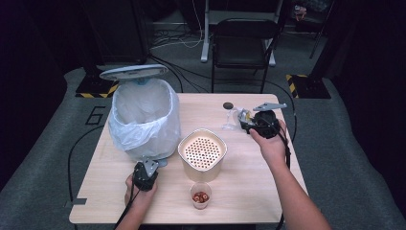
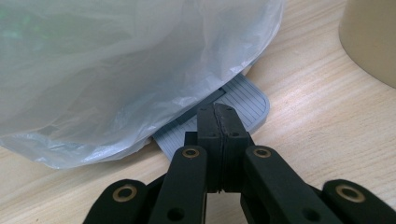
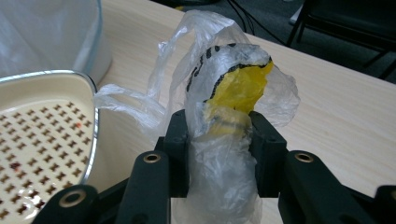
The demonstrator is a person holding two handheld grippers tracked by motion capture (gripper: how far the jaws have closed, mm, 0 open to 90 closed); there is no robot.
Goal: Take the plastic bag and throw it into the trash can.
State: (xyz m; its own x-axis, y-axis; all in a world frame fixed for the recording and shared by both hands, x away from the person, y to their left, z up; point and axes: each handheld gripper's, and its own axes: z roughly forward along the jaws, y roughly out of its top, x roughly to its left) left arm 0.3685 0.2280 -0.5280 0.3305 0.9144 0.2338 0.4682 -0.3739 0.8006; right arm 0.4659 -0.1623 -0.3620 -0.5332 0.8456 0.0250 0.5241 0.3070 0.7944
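At the far left of the bench I see the pedal bin, lid up, lined with a clear bag. My left gripper rests its closed fingers on the bin's grey foot pedal, holding nothing. Right of it stands the cream container with a perforated top, a small cup just near of it. On the right, my right gripper clamps a crumpled plastic wrapper (yellow and black inside), lifted above the bench.
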